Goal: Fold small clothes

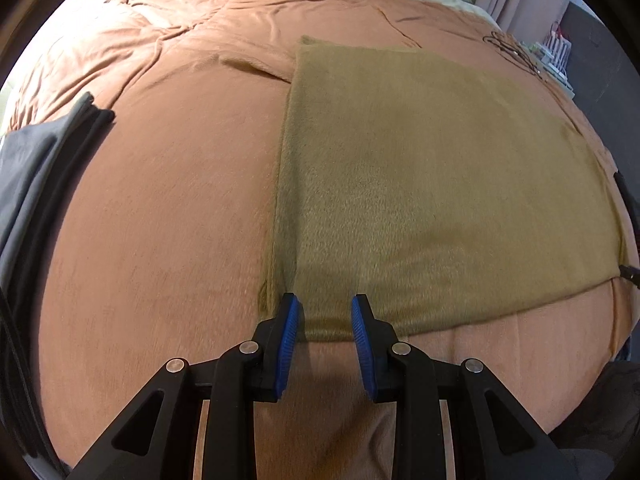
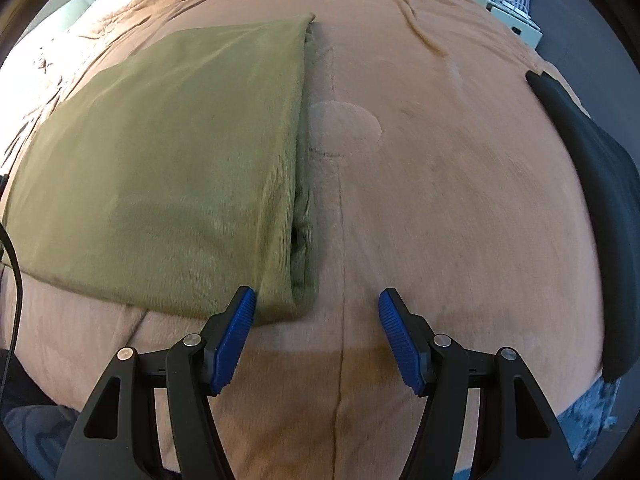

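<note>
On an orange bed (image 1: pixel 160 216), an olive garment (image 1: pixel 420 184) lies flat and already folded over, its near edge just ahead of both grippers, so a further fold looks to be the step in hand. The right gripper (image 2: pixel 316 312) hangs wide open and empty beside the near right corner; the left gripper (image 1: pixel 325 312), narrower but also empty, sits over the near left corner, each needing to pinch its corner. A grey cloth (image 1: pixel 36 168) and a dark item (image 2: pixel 592 184) are cut off at the frames' edges.
</note>
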`<action>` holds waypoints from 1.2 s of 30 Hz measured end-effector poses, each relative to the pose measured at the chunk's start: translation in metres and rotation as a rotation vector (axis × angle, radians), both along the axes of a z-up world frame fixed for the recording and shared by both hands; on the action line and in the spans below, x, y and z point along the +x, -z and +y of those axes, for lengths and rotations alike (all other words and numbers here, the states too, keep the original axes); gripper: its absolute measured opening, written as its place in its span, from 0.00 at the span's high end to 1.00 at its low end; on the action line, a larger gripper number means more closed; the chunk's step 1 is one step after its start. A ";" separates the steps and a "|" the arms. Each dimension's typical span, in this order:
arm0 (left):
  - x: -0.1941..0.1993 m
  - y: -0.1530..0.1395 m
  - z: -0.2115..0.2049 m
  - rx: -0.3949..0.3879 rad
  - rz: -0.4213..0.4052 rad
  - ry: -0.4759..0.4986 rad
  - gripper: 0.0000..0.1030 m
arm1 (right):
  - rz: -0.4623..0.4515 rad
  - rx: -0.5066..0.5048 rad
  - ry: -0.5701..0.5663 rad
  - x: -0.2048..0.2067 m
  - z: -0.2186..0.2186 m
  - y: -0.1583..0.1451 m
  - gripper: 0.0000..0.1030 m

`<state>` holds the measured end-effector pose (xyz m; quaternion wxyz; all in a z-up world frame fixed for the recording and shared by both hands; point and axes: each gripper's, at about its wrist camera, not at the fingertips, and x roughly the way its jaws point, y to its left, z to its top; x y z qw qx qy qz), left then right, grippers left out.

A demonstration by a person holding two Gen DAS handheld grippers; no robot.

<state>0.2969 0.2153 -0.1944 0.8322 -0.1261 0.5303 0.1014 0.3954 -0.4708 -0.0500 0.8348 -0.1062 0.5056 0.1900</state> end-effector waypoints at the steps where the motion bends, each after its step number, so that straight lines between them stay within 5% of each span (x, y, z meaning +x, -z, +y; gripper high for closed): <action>1: -0.002 -0.003 0.000 -0.007 -0.003 -0.003 0.71 | 0.008 0.008 0.007 -0.004 -0.004 0.001 0.39; 11: -0.029 -0.027 0.031 -0.089 -0.092 -0.085 0.71 | -0.060 0.135 -0.038 -0.042 0.016 -0.085 0.39; 17: -0.045 -0.020 0.051 -0.204 -0.102 -0.183 0.70 | -0.071 0.178 -0.114 -0.058 0.053 -0.102 0.40; 28: -0.046 0.005 0.063 -0.432 -0.134 -0.233 0.70 | -0.007 0.219 -0.234 -0.062 0.110 -0.063 0.69; 36: -0.052 0.020 0.070 -0.615 -0.177 -0.281 0.71 | 0.061 0.228 -0.279 -0.045 0.165 -0.025 0.80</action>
